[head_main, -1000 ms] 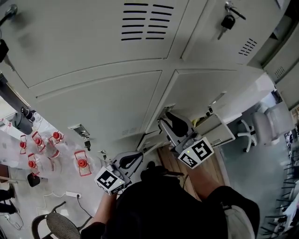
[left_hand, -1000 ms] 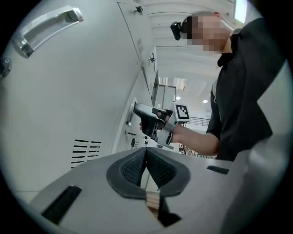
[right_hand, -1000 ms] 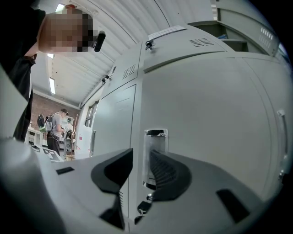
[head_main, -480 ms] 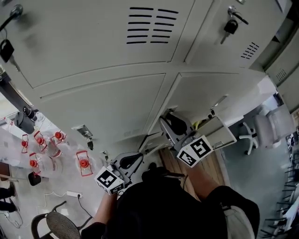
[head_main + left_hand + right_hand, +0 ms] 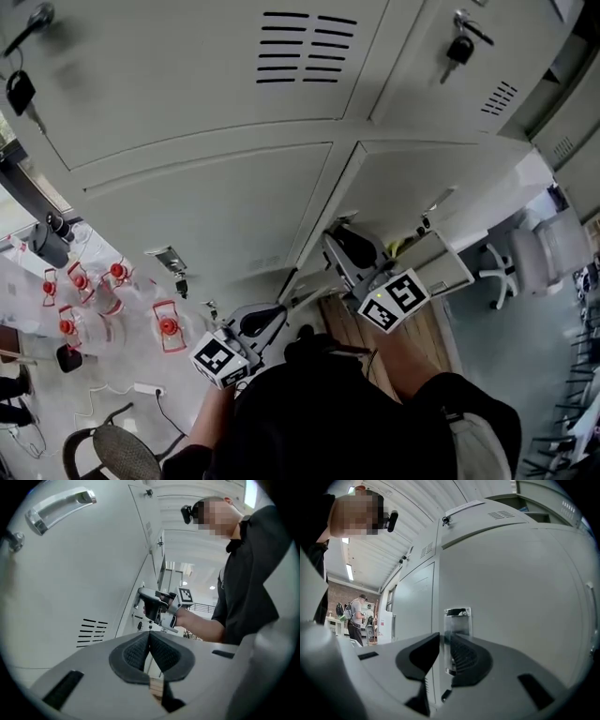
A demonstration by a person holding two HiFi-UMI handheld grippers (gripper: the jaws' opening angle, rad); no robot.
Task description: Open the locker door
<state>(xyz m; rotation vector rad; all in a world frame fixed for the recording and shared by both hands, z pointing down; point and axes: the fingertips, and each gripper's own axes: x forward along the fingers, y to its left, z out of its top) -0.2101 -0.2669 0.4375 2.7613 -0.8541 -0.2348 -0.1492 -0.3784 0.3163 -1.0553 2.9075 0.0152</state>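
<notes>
The right gripper [image 5: 444,641] has just been closing its jaws, the handle [image 5: 458,620] of the locker door [image 5: 515,597] between them, not yet pinched; the left gripper [image 5: 149,637] is closed, empty.

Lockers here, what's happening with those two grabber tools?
A person stands at grey lockers with a gripper in each hand. The right gripper is at the metal handle of a locker door, its jaws having just been closing around it; whether they pinch it yet is unclear. The door looks shut. The left gripper is shut and empty.
</notes>
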